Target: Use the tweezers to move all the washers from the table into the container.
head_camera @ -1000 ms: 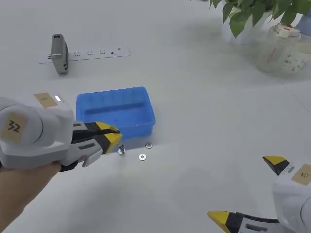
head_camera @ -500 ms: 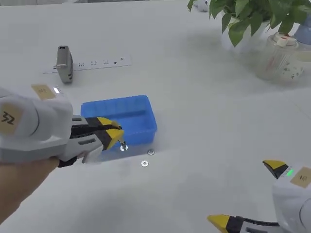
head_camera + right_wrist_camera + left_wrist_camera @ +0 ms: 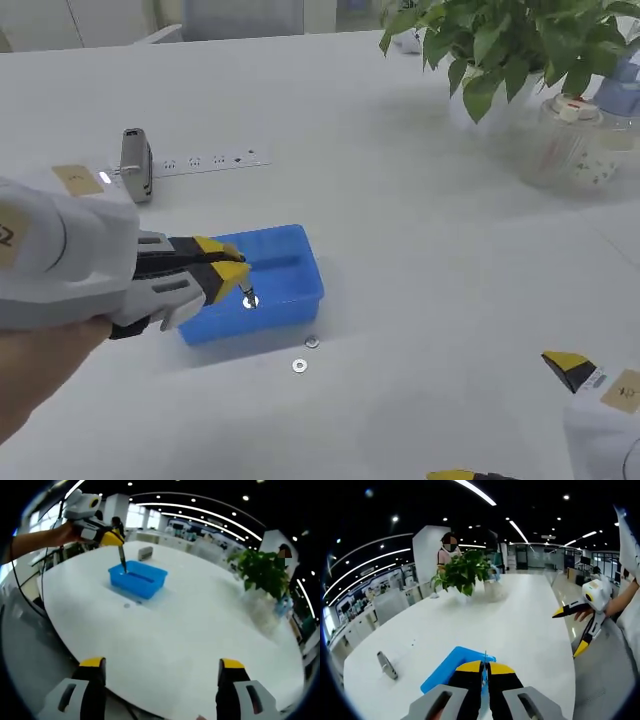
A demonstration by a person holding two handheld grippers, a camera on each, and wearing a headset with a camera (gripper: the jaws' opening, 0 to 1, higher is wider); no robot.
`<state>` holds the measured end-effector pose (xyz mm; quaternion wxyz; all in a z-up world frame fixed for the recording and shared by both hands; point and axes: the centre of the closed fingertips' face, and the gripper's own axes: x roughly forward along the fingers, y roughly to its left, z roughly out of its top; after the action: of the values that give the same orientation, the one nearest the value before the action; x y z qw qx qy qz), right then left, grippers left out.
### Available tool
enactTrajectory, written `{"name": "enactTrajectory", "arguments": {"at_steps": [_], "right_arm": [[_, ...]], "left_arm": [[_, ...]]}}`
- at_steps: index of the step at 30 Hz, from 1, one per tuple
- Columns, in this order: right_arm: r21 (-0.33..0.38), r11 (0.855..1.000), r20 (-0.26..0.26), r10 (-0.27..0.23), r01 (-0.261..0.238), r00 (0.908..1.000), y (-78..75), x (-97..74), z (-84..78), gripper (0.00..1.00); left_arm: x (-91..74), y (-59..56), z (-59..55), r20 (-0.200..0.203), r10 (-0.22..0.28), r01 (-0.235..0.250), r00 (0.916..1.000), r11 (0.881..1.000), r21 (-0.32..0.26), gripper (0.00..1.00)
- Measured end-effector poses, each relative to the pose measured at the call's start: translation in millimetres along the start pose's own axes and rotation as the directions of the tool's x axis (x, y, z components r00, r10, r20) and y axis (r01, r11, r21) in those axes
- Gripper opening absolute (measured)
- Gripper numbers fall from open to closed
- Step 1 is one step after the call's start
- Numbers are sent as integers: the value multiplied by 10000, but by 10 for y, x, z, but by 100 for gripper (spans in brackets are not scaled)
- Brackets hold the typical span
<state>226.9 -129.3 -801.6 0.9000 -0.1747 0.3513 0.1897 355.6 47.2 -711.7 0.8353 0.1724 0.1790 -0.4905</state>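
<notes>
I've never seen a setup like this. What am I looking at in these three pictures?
No robot here: a person holds a two-jaw gripper in each hand. The head view comes from a camera on the person's headset. Each round picture comes from a camera on one gripper, looking along its jaws. The left gripper is shut on tweezers, whose tip seems to carry a washer over the blue container. The right gripper is open and holds nothing. Two more washers lie on the white table beside the container. Farther back are a power strip and a plant.
</notes>
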Motion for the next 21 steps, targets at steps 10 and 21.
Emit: {"name": "enactTrajectory", "arguments": {"at_steps": [10, 21], "right_arm": [[-68, 10000, -230, 10, -12, 9997, 1, 20, -46, 90], [-83, 10000, -373, -1, -2, 9993, -3, 27, -67, 90]], "left_arm": [[136, 140, -48, -74, 29, -29, 10000, 10000, -49, 0], [373, 262, -308, -542, -64, 42, 9985, 9992, -398, 0]]}}
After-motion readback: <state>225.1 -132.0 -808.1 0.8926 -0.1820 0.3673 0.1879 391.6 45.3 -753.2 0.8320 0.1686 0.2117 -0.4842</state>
